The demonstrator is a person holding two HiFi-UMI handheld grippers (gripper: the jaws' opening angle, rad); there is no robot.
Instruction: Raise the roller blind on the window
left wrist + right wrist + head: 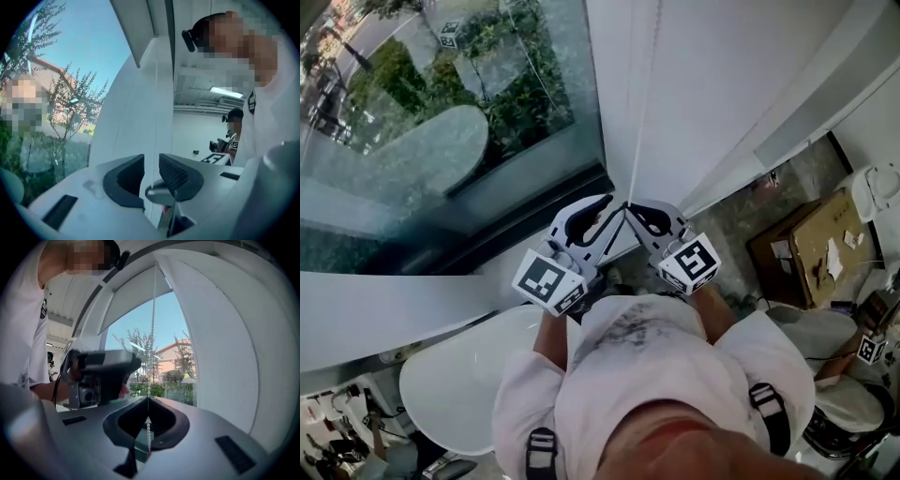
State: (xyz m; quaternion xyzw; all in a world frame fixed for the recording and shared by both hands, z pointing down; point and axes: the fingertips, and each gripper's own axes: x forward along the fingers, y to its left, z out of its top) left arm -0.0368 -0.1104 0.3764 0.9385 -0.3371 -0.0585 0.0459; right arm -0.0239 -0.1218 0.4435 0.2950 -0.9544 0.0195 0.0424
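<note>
Clenched on the bead chain (153, 319) with the right tongs (148, 398), just in front of the window (441, 112). Released at the left tongs (151, 164): jaws apart, pressing on nothing, close beside the right ones. High in the window, the roller blind (136, 294), covering only the top of the glass.

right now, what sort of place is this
Probably an indoor office or lab-like workroom, at a big window looking onto trees. A bead cord hangs by the glass, a strip ceiling light shows overhead, and a cardboard box sits on the floor.
</note>
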